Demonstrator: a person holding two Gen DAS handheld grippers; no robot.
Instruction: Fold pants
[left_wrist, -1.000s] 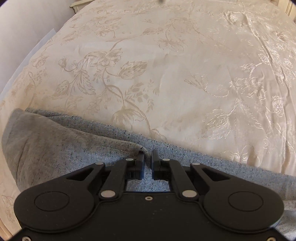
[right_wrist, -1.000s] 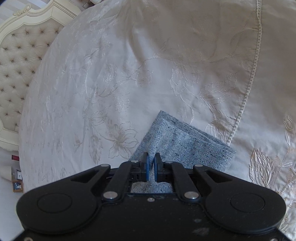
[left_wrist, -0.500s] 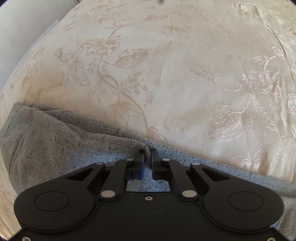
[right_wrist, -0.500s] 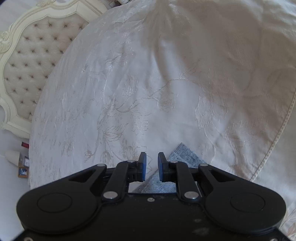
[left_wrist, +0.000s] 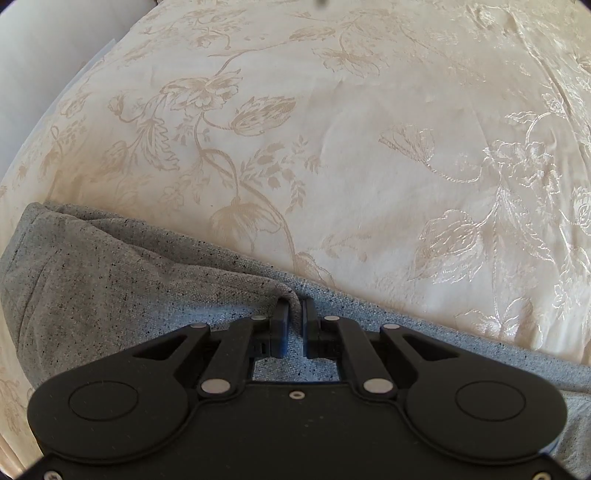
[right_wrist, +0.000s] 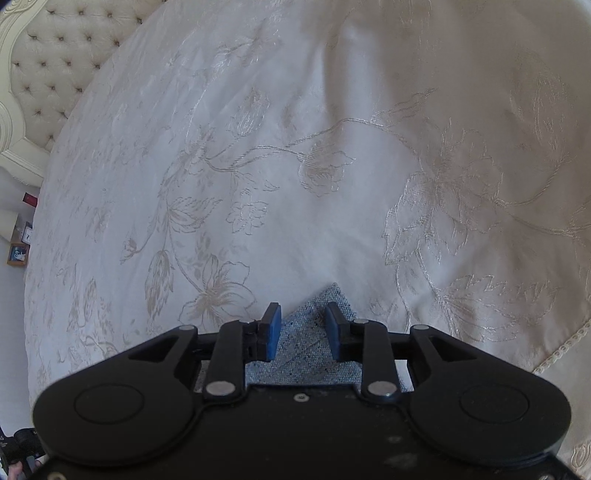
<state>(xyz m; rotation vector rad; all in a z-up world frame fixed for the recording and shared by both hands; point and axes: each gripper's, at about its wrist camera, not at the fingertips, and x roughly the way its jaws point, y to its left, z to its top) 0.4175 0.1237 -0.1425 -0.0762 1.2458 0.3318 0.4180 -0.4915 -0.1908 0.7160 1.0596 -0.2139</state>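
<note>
Two claws worked the gray pants (left_wrist: 110, 295) on your bedspread (left_wrist: 332, 166). Your left gripper (left_wrist: 294, 314) pinched a raised fold at the pants' far edge. Your right gripper (right_wrist: 302, 325) was opening, its pads clear of the pants corner (right_wrist: 332, 295) between them. Bare bedspread stretched beyond, toward the headboard (right_wrist: 55, 55).

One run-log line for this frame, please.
left gripper: shut on grey pants | right gripper: opening, corner between pads, unpressed | bedspread beneath
</note>
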